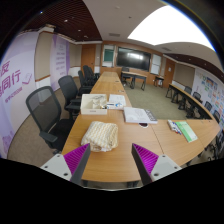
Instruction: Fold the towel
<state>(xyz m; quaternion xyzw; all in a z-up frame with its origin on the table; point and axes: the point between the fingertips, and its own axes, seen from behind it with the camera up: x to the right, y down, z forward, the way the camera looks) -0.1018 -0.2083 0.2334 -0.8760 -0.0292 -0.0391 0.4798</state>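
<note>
A cream towel (100, 136) lies crumpled in a heap on the near end of a long wooden table (120, 148). It sits just ahead of my left finger, near the table's left side. My gripper (110, 160) hovers above the table's near end. Its fingers stand wide apart with bare wood between them and nothing held. The purple pads (76, 157) face each other across the gap.
Black office chairs (47, 108) line the table's left side. A woven tray (94, 102), white papers (137, 115) and a green book (187, 130) lie farther along the table. More tables and chairs stand beyond, with a screen on the far wall.
</note>
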